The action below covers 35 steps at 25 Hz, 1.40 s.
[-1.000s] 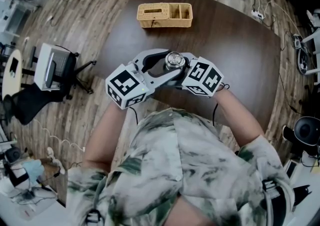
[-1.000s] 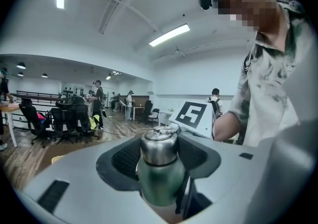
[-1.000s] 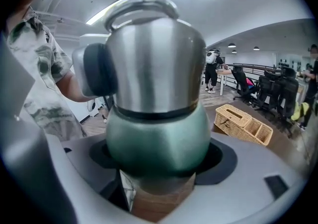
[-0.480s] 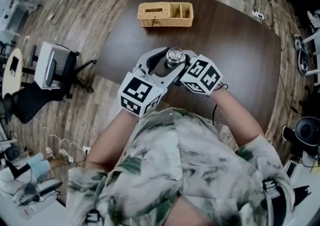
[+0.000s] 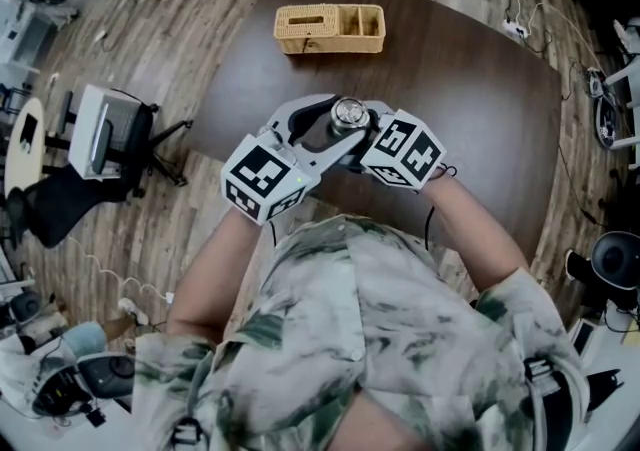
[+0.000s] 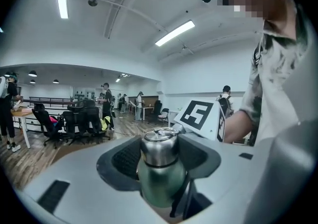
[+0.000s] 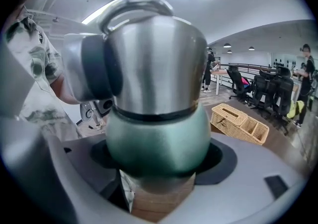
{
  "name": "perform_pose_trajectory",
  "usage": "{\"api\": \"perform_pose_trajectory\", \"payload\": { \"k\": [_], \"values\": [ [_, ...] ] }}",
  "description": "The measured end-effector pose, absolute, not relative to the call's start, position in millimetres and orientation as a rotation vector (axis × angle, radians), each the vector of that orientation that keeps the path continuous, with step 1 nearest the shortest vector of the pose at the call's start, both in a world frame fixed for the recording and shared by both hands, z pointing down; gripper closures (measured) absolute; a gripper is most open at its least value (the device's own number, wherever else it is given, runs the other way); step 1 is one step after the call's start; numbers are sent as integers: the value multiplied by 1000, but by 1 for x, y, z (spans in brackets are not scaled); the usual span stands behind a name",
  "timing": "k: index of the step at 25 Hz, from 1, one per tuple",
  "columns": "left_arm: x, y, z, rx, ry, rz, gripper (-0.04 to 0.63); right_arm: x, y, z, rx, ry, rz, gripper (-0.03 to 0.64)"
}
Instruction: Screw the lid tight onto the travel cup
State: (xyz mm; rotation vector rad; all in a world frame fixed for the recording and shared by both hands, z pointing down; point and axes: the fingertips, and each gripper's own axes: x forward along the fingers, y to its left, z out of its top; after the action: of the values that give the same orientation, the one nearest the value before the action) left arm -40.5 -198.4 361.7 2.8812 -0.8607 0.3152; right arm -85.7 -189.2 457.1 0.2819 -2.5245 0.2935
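Note:
A travel cup with a green body point(image 7: 156, 138) and a steel lid point(image 7: 154, 64) is held up over the table's near edge between both grippers. In the head view the lid point(image 5: 349, 115) shows from above. My left gripper point(image 5: 336, 122) reaches in from the left and is shut on the lid point(image 6: 159, 149), its dark pads on either side. One of its fingers point(image 7: 87, 69) presses the lid's side in the right gripper view. My right gripper point(image 7: 159, 161) is shut on the green body just below the lid seam. The cup's lower part is hidden.
A wicker basket point(image 5: 330, 29) with compartments stands at the far side of the dark brown table point(image 5: 460, 79). An office chair point(image 5: 105, 134) stands on the wood floor to the left. Cables and desks lie at the right edge.
The left gripper's marker cube swung right and toward me half a second ago, then back to the left, turning about the lid. The right gripper and cup stayed in place.

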Motion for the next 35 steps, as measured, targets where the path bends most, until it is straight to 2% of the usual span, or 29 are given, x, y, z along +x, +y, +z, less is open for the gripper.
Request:
{"api": "perform_pose_trajectory", "payload": {
  "k": [11, 26, 35],
  "values": [
    [-46, -194, 362, 2935, -623, 287, 351, -91, -184, 458, 231, -2525, 281, 212],
    [-45, -206, 362, 2812, -1046, 346, 348, -92, -197, 461, 347, -2513, 350, 212],
    [-45, -208, 366, 2868, -1004, 380, 350, -91, -199, 466, 330, -2497, 323, 212]
  ]
}}
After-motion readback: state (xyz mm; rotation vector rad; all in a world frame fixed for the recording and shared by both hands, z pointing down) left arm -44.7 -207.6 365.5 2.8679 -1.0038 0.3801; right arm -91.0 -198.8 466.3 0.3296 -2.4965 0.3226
